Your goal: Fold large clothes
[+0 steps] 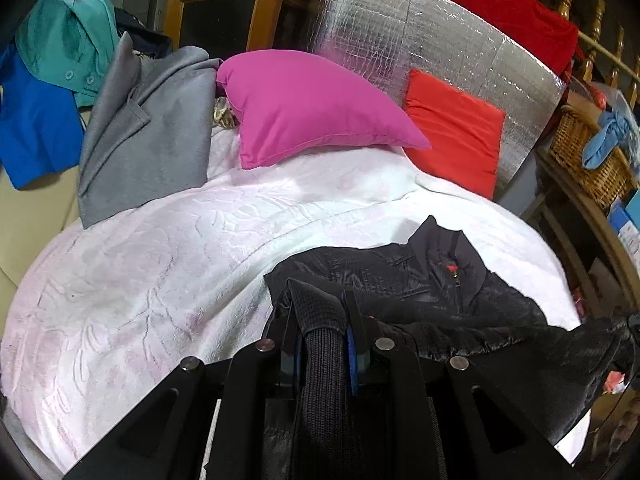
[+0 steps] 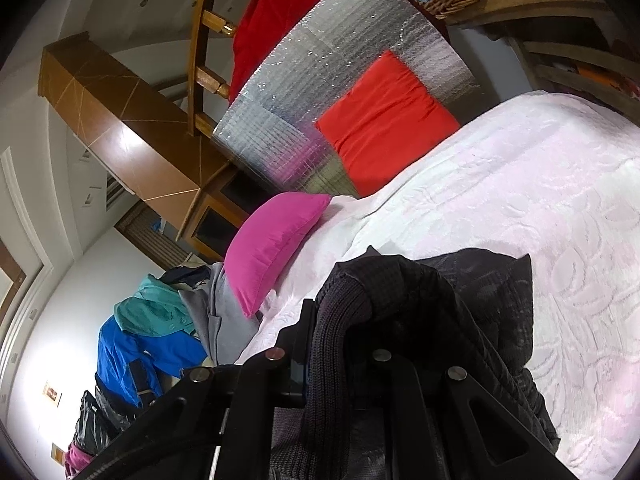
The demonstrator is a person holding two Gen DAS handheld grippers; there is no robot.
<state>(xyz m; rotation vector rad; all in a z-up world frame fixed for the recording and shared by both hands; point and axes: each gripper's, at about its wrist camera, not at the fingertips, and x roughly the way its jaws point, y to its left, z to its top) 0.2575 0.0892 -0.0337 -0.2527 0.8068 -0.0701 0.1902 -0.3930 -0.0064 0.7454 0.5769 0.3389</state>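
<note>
Both sets of jaws pinch ribbed knit trim of the shiny black quilted jacket (image 1: 420,280).

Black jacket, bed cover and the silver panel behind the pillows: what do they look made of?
Black jacket: thin, slightly glossy synthetic shell, probably nylon or polyester, with faint quilted lines; the band in the left tongs is matte ribbed knit.
Bed cover: pale, soft plush fleece with embossed leaf shapes.
Silver panel: shiny foil-faced insulation sheet, judging by its crinkled grid.
</note>
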